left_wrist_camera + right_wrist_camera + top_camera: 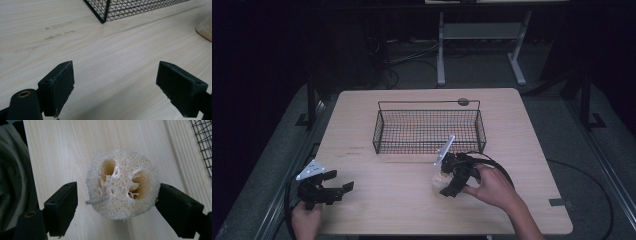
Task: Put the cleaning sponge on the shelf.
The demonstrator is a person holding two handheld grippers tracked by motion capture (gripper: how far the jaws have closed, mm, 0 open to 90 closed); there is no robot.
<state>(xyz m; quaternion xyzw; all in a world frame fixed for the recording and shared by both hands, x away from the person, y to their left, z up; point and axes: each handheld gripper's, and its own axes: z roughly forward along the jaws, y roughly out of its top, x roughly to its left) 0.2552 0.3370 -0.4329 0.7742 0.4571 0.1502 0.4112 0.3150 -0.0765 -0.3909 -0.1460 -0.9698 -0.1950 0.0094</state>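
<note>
The pale, round, fibrous loofah sponge [122, 185] lies on the light wooden table [377, 200], near the front of the black wire mesh basket [428, 127]. The right gripper [447, 182] straddles it: the sponge sits between the two black jaws, the right-hand jaw just at its edge, the other with a small gap, so nothing is clamped. Well apart, the left gripper [343, 190] rests by the table's near edge, jaws spread wide over bare wood.
</note>
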